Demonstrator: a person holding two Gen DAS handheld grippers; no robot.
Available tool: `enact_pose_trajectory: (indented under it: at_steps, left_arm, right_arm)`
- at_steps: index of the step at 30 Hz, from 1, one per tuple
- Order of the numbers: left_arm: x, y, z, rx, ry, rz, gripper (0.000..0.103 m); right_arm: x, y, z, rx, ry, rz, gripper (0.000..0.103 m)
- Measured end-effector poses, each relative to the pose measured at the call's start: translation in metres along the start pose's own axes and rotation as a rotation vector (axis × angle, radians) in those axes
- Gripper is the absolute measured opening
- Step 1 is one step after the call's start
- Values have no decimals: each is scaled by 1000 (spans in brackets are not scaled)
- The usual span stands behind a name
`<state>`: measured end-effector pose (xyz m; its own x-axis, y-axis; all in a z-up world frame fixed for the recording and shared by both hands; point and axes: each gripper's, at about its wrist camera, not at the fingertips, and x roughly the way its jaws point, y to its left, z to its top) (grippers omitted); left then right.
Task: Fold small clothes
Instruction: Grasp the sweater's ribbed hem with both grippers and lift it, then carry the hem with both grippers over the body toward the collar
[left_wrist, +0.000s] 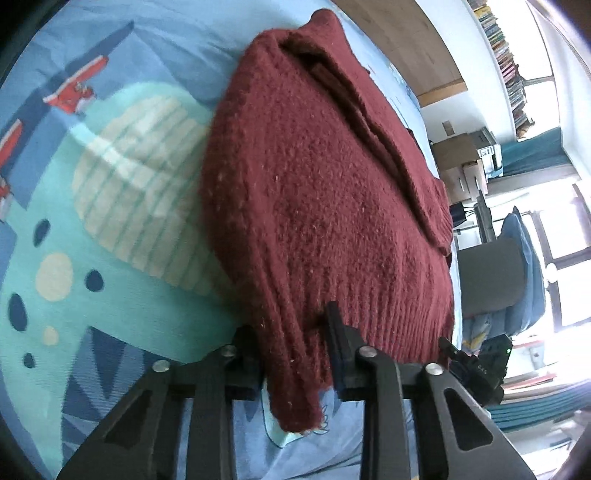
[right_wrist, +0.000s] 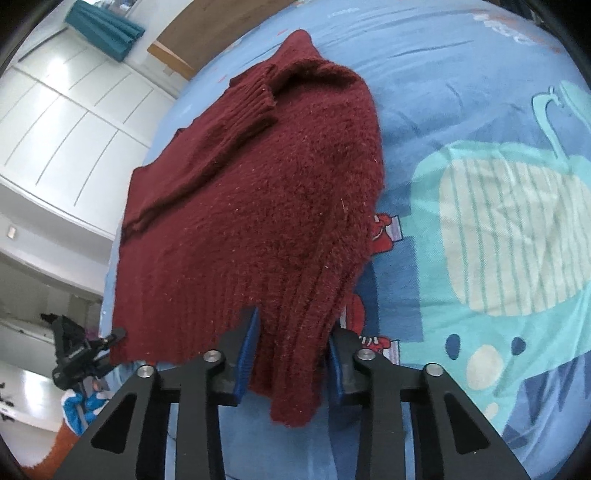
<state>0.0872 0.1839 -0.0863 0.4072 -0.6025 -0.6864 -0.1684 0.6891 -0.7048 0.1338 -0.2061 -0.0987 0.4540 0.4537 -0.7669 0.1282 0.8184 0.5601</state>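
A dark red knitted sweater (left_wrist: 325, 192) lies on a blue patterned bed sheet (left_wrist: 110, 206), sleeves folded onto its body. My left gripper (left_wrist: 291, 343) is shut on one corner of its ribbed hem, which hangs down between the fingers. My right gripper (right_wrist: 291, 339) is shut on the other hem corner of the sweater (right_wrist: 258, 192), and the hem is raised off the sheet (right_wrist: 480, 221). The right gripper shows at the left wrist view's right edge (left_wrist: 476, 365); the left gripper shows at the right wrist view's left edge (right_wrist: 81, 350).
A wooden headboard (left_wrist: 417, 48) lies beyond the sweater's far end. White wardrobe doors (right_wrist: 62, 122) stand on one side of the bed. A grey chair (left_wrist: 495, 277), cardboard boxes (left_wrist: 461, 158) and bookshelves (left_wrist: 506, 55) stand on the other.
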Motion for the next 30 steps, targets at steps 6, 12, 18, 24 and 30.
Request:
enact_pose_trajectory:
  at_steps: [6,12,18,24,30]
  left_arm:
    - [2,-3,2,3,14,-20,9]
    - [-13,-10,16,-1,-30,-57,7]
    - [-44,-34,57,52,-127,-101,7]
    - [-62,-63,113,114,-218,-121,7]
    - [-49,-101,160,175,-282,-86,7]
  right_arm:
    - [4,-1,0,10,18,57,13]
    - [-3,5,7,-2,-5,80,11]
    - [-24,22,38,-43,-90,126,11]
    - [-42,52,98,-105,-200,146,11]
    - [-44,74,160,-170,-274,107,11]
